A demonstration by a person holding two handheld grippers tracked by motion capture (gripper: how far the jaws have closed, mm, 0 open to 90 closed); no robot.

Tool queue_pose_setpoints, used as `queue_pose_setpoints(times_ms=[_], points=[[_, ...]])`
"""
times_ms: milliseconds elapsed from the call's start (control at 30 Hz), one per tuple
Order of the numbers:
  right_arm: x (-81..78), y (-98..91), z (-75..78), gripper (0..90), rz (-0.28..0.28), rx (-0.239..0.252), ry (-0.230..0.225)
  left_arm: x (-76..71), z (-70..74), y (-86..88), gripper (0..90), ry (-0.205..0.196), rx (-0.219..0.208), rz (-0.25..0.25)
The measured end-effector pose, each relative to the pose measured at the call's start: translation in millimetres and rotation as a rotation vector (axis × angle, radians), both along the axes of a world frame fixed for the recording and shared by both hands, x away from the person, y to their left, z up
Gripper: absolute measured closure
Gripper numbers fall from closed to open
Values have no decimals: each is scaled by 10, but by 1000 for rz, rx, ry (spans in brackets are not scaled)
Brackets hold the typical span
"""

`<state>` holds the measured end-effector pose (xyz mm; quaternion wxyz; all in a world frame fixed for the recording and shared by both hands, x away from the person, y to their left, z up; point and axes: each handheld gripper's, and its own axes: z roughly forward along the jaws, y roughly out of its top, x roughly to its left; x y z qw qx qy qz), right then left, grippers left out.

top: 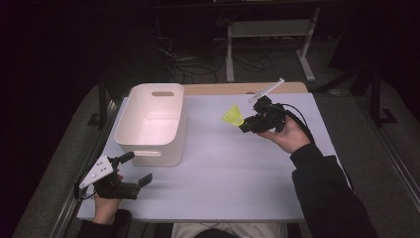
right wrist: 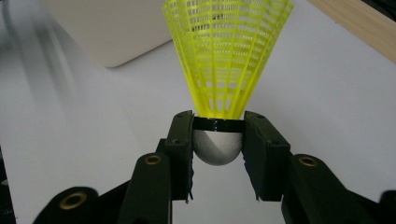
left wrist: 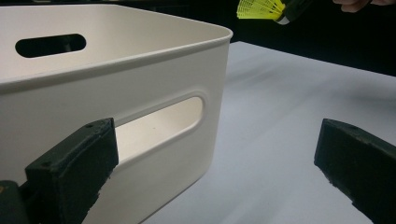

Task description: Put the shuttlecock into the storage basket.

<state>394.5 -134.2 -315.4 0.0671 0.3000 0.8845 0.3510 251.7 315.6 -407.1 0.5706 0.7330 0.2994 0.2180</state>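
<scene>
Two grippers are at work. At the near left corner, the left gripper [top: 134, 170] rests on the table with its jaws spread wide and empty, just beside the white bin [top: 153, 124]. To the right, the right gripper [top: 243, 125] is clenched on the rounded cork of a yellow shuttlecock [top: 233, 116], held above the table, skirt pointing toward the bin. Best to carry it level over the rim before releasing. The table [top: 233, 173] is pale and matte; the room beyond is dark, with cables on the floor.
</scene>
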Motion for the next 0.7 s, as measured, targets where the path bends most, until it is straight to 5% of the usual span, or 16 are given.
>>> queue_pose_setpoints(times_ms=[700], points=[[4, 179, 102, 631, 36, 4, -16, 0, 1, 1, 0, -1, 1, -1]])
